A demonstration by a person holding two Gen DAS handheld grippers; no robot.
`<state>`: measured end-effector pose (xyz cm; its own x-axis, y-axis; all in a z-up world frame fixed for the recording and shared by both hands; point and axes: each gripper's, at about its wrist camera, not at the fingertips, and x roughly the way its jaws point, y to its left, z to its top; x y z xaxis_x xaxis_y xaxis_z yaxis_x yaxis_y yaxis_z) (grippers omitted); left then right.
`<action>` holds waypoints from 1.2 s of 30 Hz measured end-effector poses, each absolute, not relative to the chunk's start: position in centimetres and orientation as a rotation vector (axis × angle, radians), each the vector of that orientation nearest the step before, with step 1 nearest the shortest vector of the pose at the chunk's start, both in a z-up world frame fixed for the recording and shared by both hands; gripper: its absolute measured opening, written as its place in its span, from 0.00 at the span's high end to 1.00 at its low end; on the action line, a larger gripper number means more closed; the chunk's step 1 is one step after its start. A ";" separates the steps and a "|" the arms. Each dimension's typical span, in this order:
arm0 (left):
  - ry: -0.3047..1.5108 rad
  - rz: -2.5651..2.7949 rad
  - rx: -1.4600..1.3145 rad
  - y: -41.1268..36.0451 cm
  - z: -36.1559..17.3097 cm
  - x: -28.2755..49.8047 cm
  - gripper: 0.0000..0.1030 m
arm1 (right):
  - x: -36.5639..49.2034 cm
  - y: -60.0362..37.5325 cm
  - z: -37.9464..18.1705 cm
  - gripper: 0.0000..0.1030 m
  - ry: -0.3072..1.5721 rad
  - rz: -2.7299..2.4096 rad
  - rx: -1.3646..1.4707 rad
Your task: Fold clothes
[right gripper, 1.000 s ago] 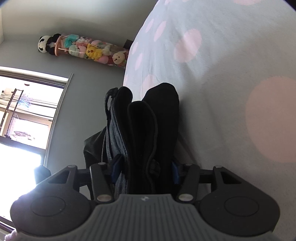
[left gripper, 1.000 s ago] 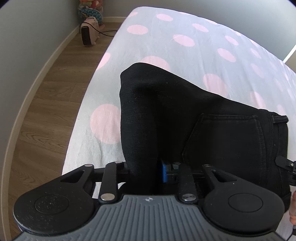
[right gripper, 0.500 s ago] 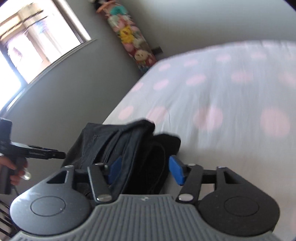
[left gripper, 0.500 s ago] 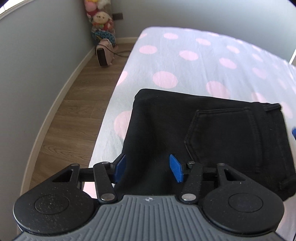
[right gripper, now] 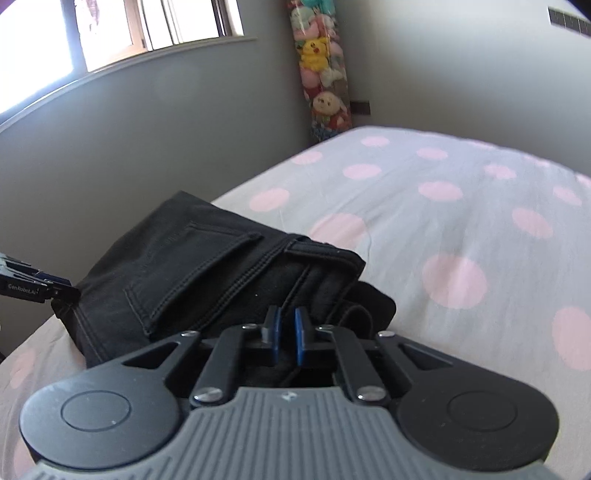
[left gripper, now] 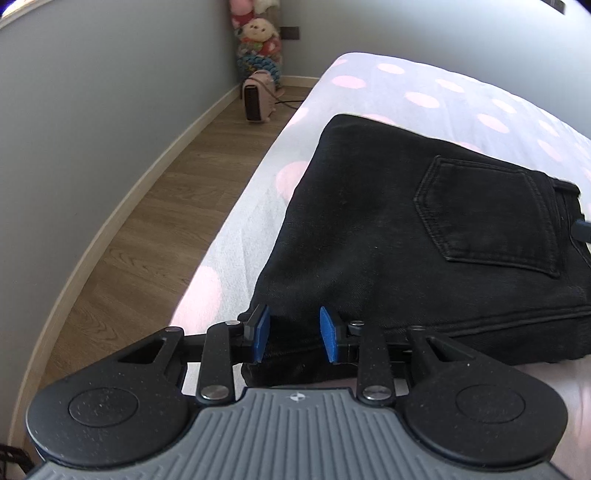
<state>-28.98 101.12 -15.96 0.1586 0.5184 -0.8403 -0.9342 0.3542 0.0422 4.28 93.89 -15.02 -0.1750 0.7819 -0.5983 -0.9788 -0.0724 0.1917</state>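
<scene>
Black jeans (left gripper: 388,236) lie folded on the polka-dot bed (left gripper: 461,99), back pocket up. My left gripper (left gripper: 295,334) is open at the bundle's near left corner; its blue pads (left gripper: 261,334) straddle the cloth edge without pinching it. In the right wrist view the jeans (right gripper: 207,266) lie just ahead, waistband end toward me. There my right gripper (right gripper: 287,338) is shut down to a narrow slit just behind the waistband, with nothing held. The left gripper (right gripper: 37,288) shows at that view's left edge, touching the jeans' far corner.
The bed's left edge drops to a wood floor (left gripper: 147,229) along a grey wall. A small pink heater (left gripper: 258,96) stands on the floor below a tall column of plush toys (right gripper: 325,74). A bright window (right gripper: 147,26) sits high on the wall.
A second ago both grippers were shut on the lifted jeans. They let go, the jeans now lie flat on the bed, both grippers drew back, and the right fingers have closed again.
</scene>
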 end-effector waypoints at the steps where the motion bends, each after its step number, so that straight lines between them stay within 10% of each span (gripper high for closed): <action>1: 0.902 1.129 -0.568 101.2 -16.2 -28.6 0.66 | 4.3 94.0 -15.0 0.95 0.661 1.635 -0.399; 34: 0.740 1.320 -0.595 81.7 -11.1 -18.4 0.64 | 0.1 86.1 -16.7 0.90 0.619 1.663 -0.607; 36: 0.719 1.331 -0.586 80.4 -10.7 -17.9 0.52 | 1.1 85.2 -15.2 0.89 0.658 1.676 -0.542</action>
<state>-17.88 80.36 -10.68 0.0852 0.6512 -0.7541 -0.9877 0.1548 0.0221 1.09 85.18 -15.16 -0.1959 0.7173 -0.6686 -0.9806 -0.1444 0.1324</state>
